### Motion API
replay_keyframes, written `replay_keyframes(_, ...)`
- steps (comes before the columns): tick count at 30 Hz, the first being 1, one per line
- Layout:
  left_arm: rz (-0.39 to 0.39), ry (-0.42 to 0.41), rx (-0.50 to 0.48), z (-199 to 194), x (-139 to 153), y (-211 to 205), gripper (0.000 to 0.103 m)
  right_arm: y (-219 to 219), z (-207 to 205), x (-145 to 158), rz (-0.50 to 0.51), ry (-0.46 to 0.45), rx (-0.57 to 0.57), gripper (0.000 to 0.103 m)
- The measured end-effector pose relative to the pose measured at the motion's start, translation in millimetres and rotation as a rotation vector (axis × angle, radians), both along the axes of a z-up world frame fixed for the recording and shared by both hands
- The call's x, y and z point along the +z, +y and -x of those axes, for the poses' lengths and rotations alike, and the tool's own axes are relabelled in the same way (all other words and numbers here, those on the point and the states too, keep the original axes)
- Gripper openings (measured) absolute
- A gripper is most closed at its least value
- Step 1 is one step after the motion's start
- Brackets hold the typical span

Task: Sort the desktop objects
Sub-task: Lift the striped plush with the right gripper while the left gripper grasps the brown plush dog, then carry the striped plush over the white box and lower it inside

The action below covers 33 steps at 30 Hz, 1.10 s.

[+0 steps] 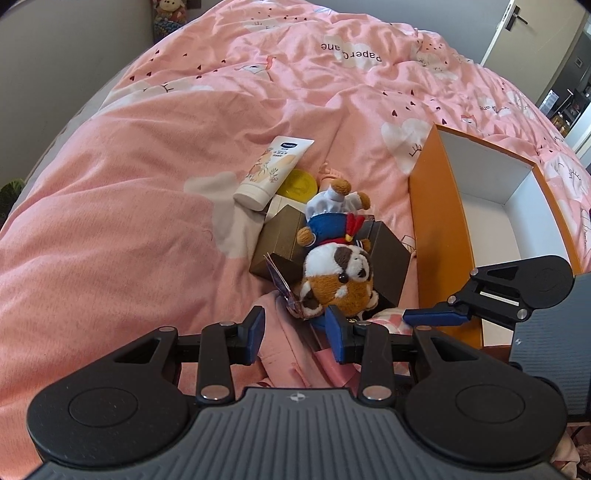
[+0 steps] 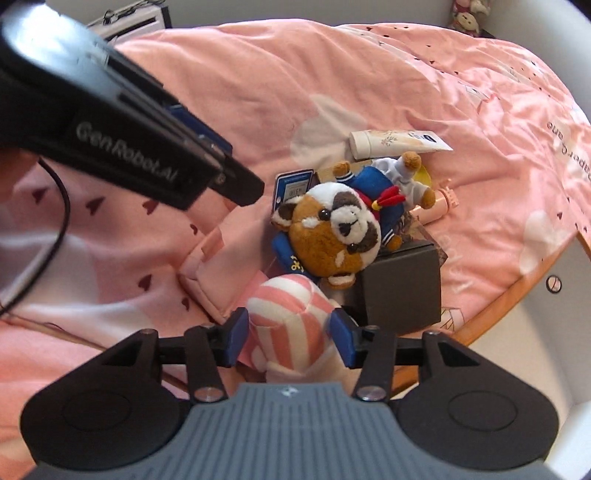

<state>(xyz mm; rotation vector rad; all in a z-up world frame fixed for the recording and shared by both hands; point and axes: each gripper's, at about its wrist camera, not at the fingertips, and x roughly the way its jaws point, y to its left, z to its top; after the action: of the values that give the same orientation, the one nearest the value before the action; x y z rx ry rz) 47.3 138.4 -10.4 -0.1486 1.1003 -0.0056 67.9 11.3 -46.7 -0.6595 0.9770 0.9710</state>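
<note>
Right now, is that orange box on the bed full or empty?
Empty as far as shown: the orange box shows only bare white walls and floor; its near corner is hidden.

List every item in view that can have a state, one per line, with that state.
Orange box: open, nothing visible inside.
Plush dog: lying on the dark boxes.
Lotion tube: capped, lying flat.
Striped plush: between the right gripper pads.
Left gripper: open, holding nothing.

Pink patterned duvet [image 1: 147, 184], white door [image 1: 502, 33]

Yellow lid [image 1: 297, 183] half hidden
</note>
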Motion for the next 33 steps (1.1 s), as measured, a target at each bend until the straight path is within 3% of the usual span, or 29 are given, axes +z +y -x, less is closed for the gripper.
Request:
replay_keyframes(4, 0.008, 0.012, 0.002, -5.5, -2.6, 2.3, 0.041, 2.6, -3.2, -6.9, 0.004, -0.012, 0.017, 0.059)
replay_keyframes(8, 0.009, 0.026, -0.004, -11.6, -3.4, 1.7, 0.045, -3.5, -12.7, -0.7, -0.044, 0.006, -0.022, 0.053)
replay_keyframes(18, -0.014, -0.007, -0.029, -26.5, 11.7, 0.3, 0.048, -41.8, -48.9, 46.6, -0.297, 0.134, -0.215, 0.050)
replay_keyframes(19, -0.021, -0.009, -0.035, -28.6, 13.1, -1.2, 0.048, -54.4, -57.6, 58.8, -0.359, 0.147, -0.261, 0.050)
replay_keyframes(28, -0.075, 0.002, -0.140, -48.8, 3.6, -31.7, 0.057, -116.3, -80.4, 109.2, -0.555, 0.106, -0.474, 0.050)
replay_keyframes(33, -0.119, 0.038, -0.139, -58.7, -18.3, -41.8, 0.060, -155.9, -79.4, 128.5, -0.585, 0.068, -0.561, 0.050)
